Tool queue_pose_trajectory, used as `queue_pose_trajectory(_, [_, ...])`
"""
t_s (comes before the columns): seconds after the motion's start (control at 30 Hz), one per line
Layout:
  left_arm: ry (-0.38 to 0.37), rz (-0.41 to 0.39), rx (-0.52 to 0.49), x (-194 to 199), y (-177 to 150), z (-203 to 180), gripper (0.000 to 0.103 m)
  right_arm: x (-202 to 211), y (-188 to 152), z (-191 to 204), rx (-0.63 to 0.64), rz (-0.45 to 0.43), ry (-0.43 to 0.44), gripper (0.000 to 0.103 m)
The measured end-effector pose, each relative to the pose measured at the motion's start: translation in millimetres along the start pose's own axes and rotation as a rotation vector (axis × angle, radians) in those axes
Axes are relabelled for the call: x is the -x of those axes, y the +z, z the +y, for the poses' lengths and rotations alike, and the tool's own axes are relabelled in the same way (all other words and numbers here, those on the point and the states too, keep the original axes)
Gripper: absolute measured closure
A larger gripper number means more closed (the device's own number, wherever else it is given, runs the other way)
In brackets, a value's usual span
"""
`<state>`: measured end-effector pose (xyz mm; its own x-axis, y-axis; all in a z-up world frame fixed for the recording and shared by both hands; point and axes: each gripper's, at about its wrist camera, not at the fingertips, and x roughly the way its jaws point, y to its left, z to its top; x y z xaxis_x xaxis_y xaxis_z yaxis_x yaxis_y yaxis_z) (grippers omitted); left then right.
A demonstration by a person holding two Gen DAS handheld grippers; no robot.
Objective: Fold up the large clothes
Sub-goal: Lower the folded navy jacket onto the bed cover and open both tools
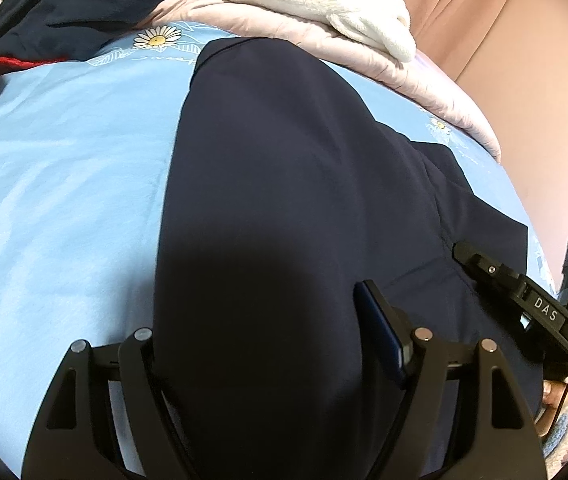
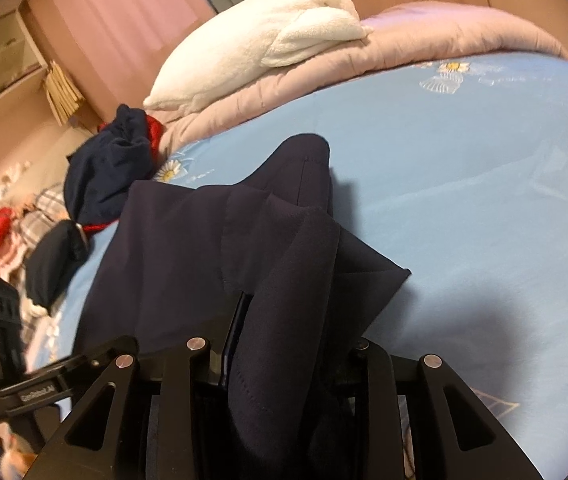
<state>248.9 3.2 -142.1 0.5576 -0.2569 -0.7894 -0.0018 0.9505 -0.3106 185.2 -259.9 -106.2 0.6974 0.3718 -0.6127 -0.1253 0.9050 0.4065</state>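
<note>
The dark navy garment lay spread on the light blue bedsheet. The left gripper stood wide, cloth bunched between its jaws. The right gripper, partly open, had a raised fold between its jaws; whether it gripped was unclear.

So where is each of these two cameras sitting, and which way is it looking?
Left wrist view: on the left gripper, looking down its fingers over the navy garment on the blue bedsheet; the right gripper and a bit of a hand show at the right.
Right wrist view: on the right gripper, whose fingers have bunched navy cloth between them; the left gripper shows at the left.
Both share: the garment, the sheet, the white towel and the pink quilt.
</note>
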Motion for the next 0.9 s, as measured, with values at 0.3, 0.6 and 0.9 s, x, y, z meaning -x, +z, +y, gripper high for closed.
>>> queue_pose_trajectory(0.3, [0.049, 0.0, -0.011, 18.2, -15.7, 3.2, 0.026, 9.1, 0.3, -19.7, -0.005, 0.008, -0.108, 0.071])
queue_pose_trajectory(0.6, [0.088, 0.021, -0.023, 31.3, -32.2, 3.4, 0.026, 30.7, -3.9, -17.8, 0.01, -0.012, -0.172, 0.071])
queue_pose_trajectory(0.9, [0.152, 0.032, -0.039, 49.4, -49.3, 1.3, 0.026, 84.1, -8.7, 2.1, 0.105, -0.127, -0.184, 0.071])
